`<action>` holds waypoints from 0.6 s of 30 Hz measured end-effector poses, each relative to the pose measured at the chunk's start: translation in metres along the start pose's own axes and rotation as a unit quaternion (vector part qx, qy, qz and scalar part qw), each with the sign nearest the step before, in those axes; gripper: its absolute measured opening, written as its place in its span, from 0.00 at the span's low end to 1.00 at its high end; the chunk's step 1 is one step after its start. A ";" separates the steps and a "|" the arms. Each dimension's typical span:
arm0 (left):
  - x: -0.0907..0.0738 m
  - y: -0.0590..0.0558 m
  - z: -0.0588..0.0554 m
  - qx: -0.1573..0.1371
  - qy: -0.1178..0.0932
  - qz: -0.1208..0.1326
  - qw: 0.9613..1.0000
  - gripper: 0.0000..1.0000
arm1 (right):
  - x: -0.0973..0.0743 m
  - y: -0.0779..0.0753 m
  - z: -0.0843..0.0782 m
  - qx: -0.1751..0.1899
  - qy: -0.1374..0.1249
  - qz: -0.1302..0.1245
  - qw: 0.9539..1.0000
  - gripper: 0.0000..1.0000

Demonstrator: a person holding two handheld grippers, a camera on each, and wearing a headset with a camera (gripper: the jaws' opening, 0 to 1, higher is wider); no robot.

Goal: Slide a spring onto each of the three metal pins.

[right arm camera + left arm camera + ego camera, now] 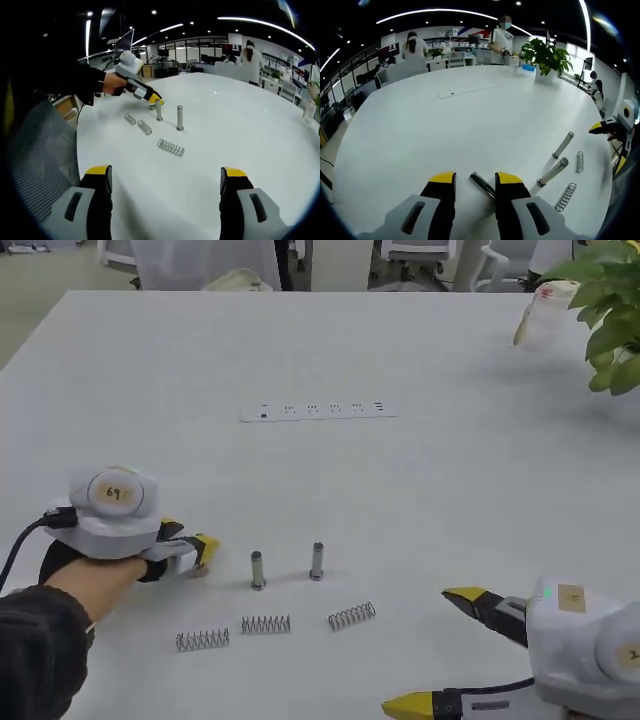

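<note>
Head view: a white table with two metal pins standing upright, well apart from each other, the first pin nearer the left gripper and the second pin beyond it. Three springs lie flat in a loose row in front of the pins and touch nothing: the left spring, the middle spring and the right spring. A hand in a dark sleeve holds the left gripper low on the table, its yellow tips just beside the first pin.

In the left gripper view, its jaws stand narrowly apart with a third pin lying flat on the table between them. Bare table shows between this pin and one jaw, so the pin is not clamped.

The right gripper sits at the lower right, near the right spring, its jaws spread wide and holding nothing; the right gripper view shows the same broad gap.

Farther back on the table lie a white power strip, a pale bottle and a leafy plant.
</note>
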State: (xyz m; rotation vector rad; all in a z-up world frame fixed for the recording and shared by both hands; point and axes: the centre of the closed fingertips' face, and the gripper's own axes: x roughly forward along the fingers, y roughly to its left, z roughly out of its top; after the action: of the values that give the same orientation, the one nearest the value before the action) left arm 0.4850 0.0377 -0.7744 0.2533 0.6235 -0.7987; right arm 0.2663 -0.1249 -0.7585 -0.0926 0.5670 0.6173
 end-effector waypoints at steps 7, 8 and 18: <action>0.002 -0.003 -0.002 0.005 0.009 -0.004 1.000 0.16 | 0.000 -0.001 0.000 0.003 -0.001 0.000 1.000 0.88; 0.002 -0.003 -0.003 0.006 0.010 -0.003 1.000 0.15 | 0.000 -0.001 0.000 0.003 -0.001 0.000 1.000 0.88; 0.003 -0.001 -0.004 0.019 0.016 -0.004 1.000 0.07 | 0.000 -0.002 0.000 0.008 -0.005 0.000 1.000 0.88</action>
State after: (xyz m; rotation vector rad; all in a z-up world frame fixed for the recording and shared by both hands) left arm 0.4841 0.0365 -0.7790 0.2992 0.6404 -0.8160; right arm 0.2674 -0.1264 -0.7583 -0.0753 0.5626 0.6130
